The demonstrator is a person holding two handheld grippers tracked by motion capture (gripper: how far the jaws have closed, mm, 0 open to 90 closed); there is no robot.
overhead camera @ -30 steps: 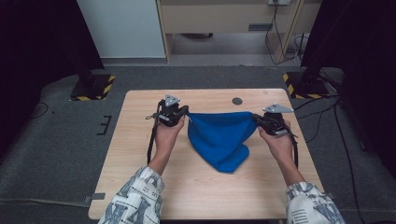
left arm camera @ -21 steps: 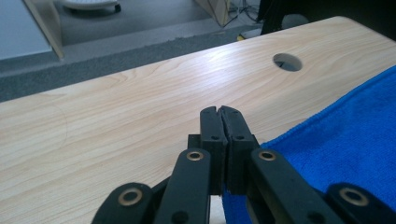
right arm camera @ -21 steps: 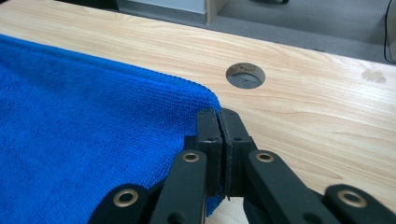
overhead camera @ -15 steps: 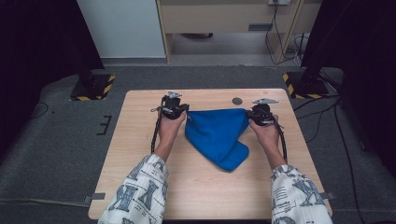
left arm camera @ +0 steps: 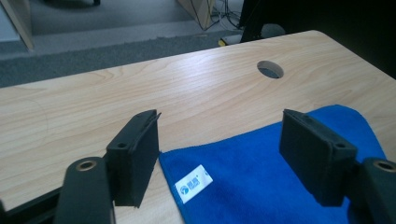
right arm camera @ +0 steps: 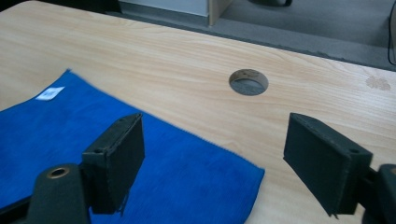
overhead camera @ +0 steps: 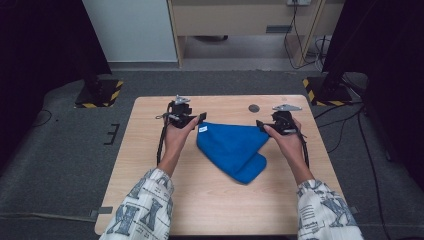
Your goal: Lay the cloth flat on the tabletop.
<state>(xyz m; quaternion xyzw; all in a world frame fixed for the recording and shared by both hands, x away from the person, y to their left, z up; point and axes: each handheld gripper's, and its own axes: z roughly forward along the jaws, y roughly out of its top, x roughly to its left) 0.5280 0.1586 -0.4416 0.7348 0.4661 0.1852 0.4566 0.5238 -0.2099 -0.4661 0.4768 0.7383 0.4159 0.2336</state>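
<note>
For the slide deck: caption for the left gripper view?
Left gripper, jaws just opened, over the labelled corner of a blue cloth lying on the wooden table.

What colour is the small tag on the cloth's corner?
White with blue print, on the blue cloth; the tag shows best in the left gripper view.

White tag [left arm camera: 194,183] on blue cloth [left arm camera: 261,186]: print unreadable.

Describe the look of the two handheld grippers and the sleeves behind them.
Both the left gripper and the right gripper are black, each topped by a grey three-cornered plate and trailing a black cable. Their fingers are flat, rectangular black blocks with small screw holes. The person's sleeves are white with a dark blue-grey printed pattern.
</note>
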